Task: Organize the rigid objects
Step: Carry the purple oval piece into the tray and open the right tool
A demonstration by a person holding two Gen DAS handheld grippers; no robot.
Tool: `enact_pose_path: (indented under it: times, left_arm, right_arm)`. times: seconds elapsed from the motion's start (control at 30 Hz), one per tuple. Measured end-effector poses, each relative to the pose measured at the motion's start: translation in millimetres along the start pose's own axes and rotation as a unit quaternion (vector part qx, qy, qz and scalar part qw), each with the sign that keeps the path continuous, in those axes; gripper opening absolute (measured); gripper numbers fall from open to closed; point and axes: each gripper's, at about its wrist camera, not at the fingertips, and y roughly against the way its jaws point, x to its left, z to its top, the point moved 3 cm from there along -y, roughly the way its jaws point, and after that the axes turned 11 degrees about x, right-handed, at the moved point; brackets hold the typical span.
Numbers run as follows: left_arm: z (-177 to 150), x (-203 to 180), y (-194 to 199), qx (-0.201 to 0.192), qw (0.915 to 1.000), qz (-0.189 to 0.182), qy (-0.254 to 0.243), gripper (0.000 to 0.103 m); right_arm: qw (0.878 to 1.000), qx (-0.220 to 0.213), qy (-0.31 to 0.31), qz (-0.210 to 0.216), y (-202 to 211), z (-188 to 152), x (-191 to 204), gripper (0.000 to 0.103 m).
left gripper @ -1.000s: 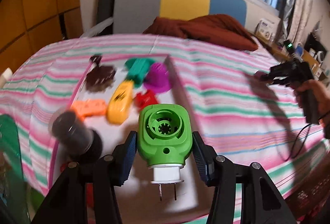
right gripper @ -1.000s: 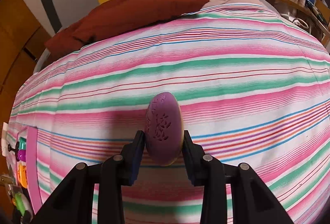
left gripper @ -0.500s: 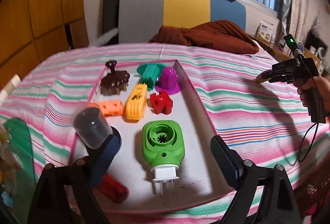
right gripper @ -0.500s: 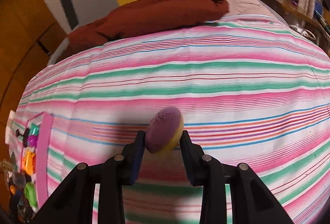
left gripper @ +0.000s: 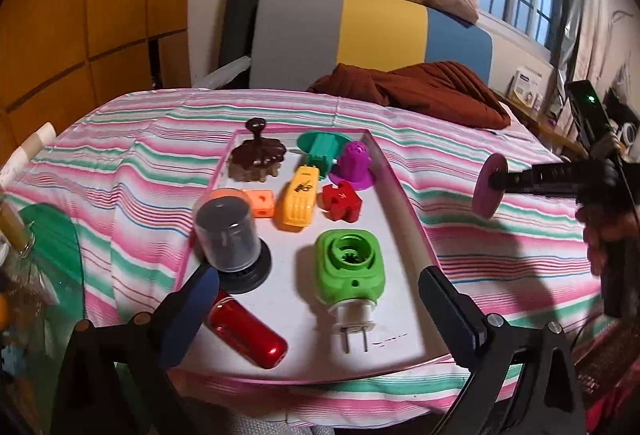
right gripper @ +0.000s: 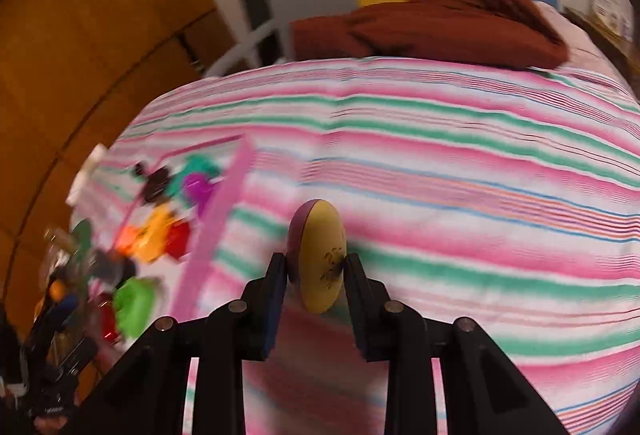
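A white tray with a pink rim lies on the striped bedspread and holds several small things. Among them are a green plug-in device, a red cylinder and a clear dome on a black base. My left gripper hovers over the tray's near end. Its jaws are opening wide, and the green device lies untouched on the tray below them. My right gripper, its jaws closing, pinches a flat disc, purple on one face and yellow on the other. The disc hangs in the air right of the tray.
In the tray's far half lie a yellow piece, a red puzzle piece, an orange block, a purple cone, a teal piece and a brown cutter. A brown blanket lies at the headboard. A person's hand holds the right gripper.
My left gripper opened, let go of the green device and drew back from it. My right gripper swung left toward the tray with the disc, which turned its yellow face to the camera.
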Motion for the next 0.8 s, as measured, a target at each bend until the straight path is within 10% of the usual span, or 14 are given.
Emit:
enact_pose_path:
  times: [0.47,0.8]
  left_arm:
    - [-4.8,25.1,10.5,-0.008,0.9984,0.048,0.03,0.103]
    - [-5.9,43.1,19.9,-0.018,0.994,0.088,0.063,0.103]
  right_arm:
    - [0.993,0.033,0.077,0.08,-9.1,-18.9,123.2,0.019]
    - [0.994,0.046,0.089,0.035,-18.4,-19.4,143.1,0.019]
